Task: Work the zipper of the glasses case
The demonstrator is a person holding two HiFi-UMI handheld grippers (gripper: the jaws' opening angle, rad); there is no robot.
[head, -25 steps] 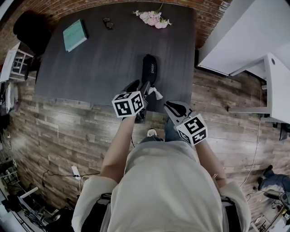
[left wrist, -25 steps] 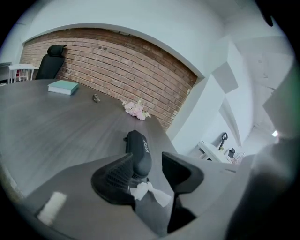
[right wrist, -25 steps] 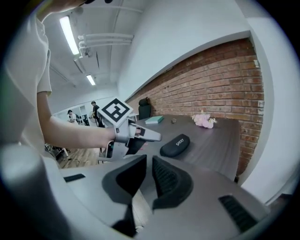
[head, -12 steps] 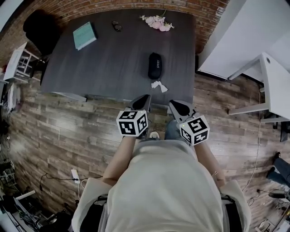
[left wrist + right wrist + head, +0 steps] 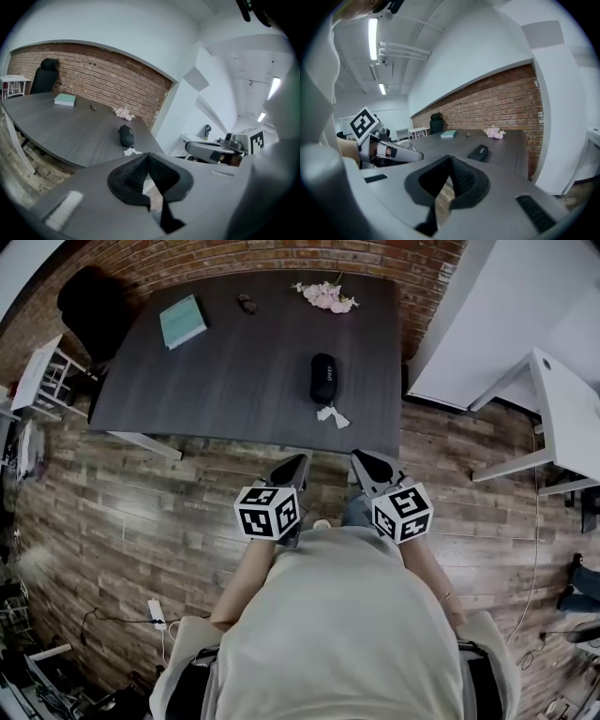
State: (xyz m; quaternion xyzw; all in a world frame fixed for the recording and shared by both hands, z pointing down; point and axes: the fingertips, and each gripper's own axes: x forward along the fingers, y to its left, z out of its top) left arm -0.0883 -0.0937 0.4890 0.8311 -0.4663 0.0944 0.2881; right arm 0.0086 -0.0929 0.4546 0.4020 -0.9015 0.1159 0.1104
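Well off the closed glasses case (image 5: 322, 378), the left gripper (image 5: 294, 465), jaws just closed, and the right gripper (image 5: 366, 463) pinch nothing.

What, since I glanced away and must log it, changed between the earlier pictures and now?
The left gripper left the glasses case's near end and drew back off the table toward the person, its jaws closing empty. The right gripper drew back slightly, shut. Case, white scrap, book and flowers stayed put.

Both were held just short of the table's (image 5: 234, 381) near edge, pointing toward it. The left gripper (image 5: 292, 465) had just closed its jaws on nothing; the right gripper (image 5: 367, 463) sat closed, also empty.
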